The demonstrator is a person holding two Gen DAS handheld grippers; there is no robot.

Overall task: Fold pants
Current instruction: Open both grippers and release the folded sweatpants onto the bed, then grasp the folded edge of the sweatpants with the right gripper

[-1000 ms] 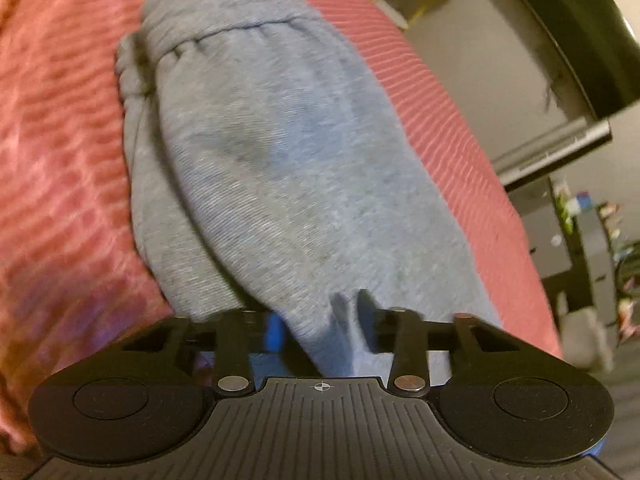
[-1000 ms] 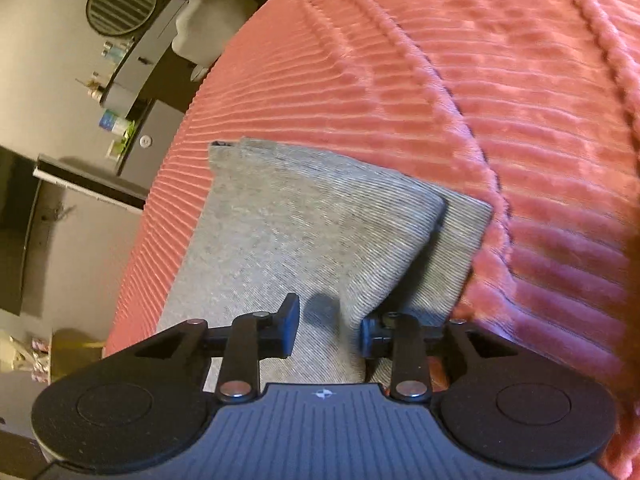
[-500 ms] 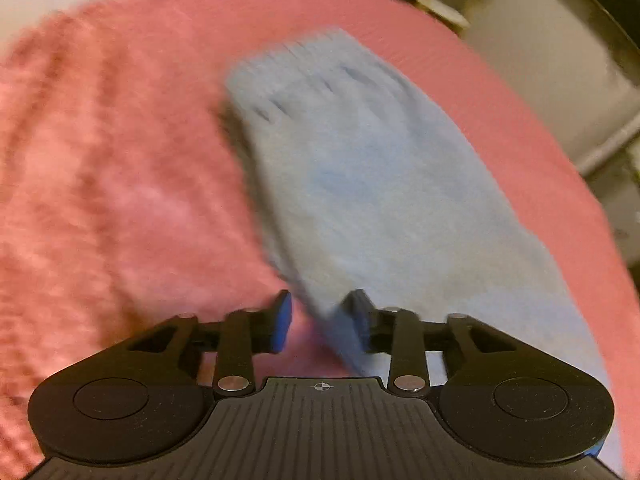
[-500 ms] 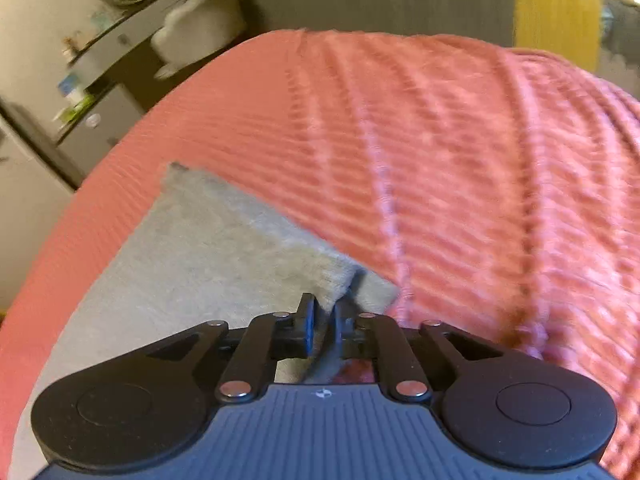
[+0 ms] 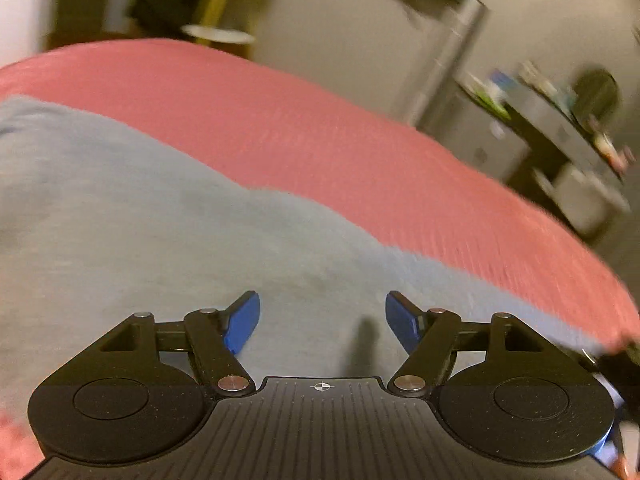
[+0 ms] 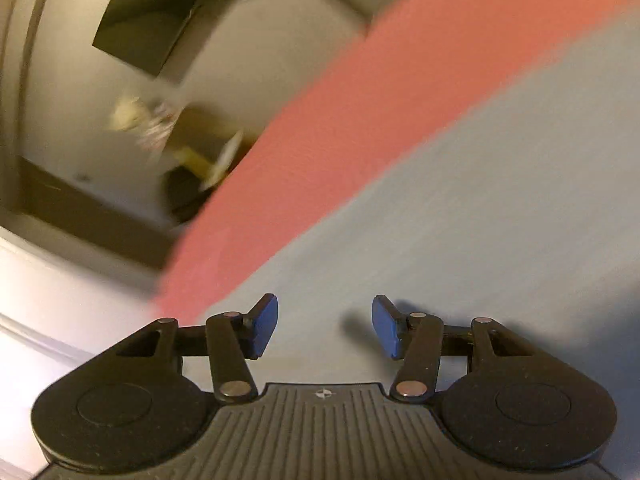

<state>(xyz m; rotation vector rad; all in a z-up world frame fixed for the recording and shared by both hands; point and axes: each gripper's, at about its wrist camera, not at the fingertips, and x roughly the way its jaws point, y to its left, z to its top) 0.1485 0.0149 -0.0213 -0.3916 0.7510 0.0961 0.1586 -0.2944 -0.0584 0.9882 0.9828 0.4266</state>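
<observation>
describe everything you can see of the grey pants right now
The grey pants look like soft knit sweatpant fabric, lying flat and smooth on the ribbed pink blanket. Only part shows in each blurred view; one long edge runs along the blanket. No waistband or cuff is clear. Both sets of jaws stand open above the cloth with nothing pinched, casting small shadows on it.

Pale walls [image 5: 340, 40], a cluttered dark shelf [image 5: 560, 128], dim warm light.
</observation>
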